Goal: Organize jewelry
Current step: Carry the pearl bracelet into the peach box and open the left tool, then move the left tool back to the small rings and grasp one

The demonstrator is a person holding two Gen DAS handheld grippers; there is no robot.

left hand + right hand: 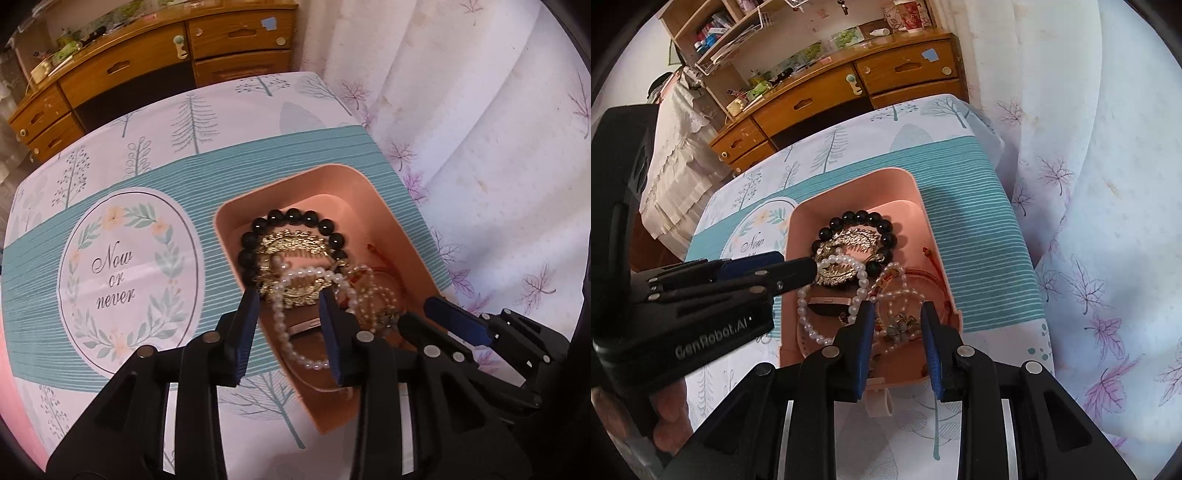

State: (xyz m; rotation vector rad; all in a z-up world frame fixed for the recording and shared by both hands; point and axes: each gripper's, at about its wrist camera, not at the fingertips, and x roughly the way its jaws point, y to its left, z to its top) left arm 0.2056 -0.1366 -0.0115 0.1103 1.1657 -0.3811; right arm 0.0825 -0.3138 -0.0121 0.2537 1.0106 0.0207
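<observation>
A pink open box [373,206] [923,221] sits on the table and holds tangled jewelry: a black bead bracelet [295,216] [857,218], a gold leaf piece [291,240] [849,238], a white pearl strand [284,321] [809,321], a smaller pearl loop [905,295] and a red cord [932,258]. My left gripper [290,308] [792,267] is open over the box's near left part, its jaws around the pearl strand. My right gripper [897,319] [436,314] is open over the near right part, above a small metal charm [899,325].
The table wears a teal and white cloth [122,236] with trees and a "Now or never" medallion. A wooden dresser [147,66] [849,92] stands behind it. A leaf-print curtain [480,129] [1089,184] hangs at the right. A white ring-shaped piece [879,402] lies before the box.
</observation>
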